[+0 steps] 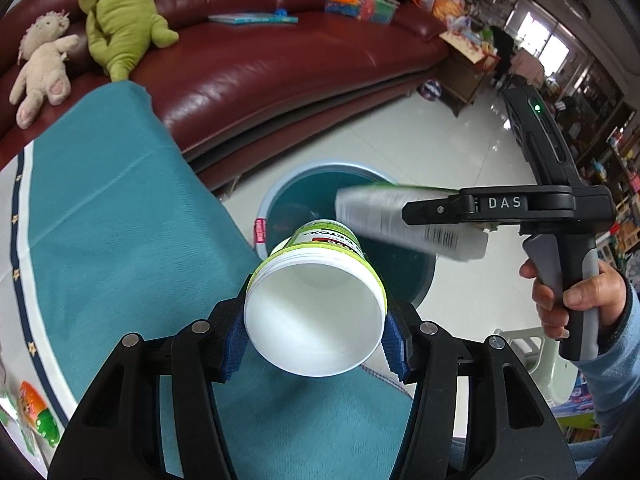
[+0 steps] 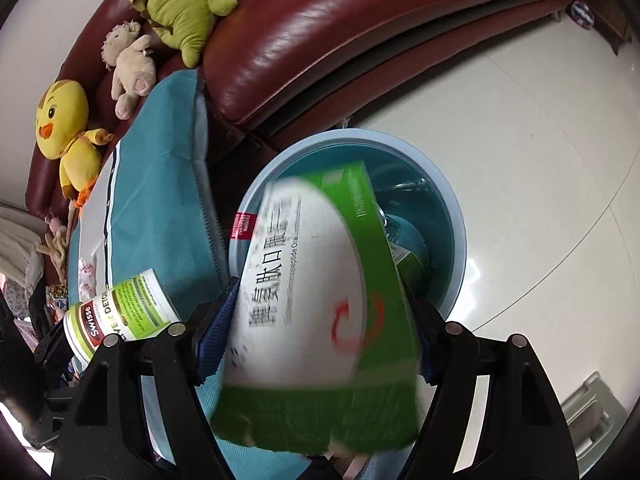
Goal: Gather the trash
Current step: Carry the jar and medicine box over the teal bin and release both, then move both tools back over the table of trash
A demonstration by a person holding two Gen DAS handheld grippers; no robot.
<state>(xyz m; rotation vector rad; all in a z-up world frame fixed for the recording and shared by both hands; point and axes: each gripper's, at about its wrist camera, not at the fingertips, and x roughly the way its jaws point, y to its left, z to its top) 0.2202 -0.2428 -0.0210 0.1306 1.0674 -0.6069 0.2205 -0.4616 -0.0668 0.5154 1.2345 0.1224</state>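
Left gripper [image 1: 314,340]: jaws clamped across an empty white tub [image 1: 316,304], mouth toward the camera, long axis pointing down at the bin [image 1: 276,196]. Right gripper [image 2: 320,344]: a green-and-white box [image 2: 320,292] is between the jaws, blurred, so whether it is held cannot be told. The box hangs directly over the bin mouth; the tub sits at the near rim, by the tabletop [image 1: 120,208] edge. The right hand [image 1: 576,300] is judged nearer to dropping.
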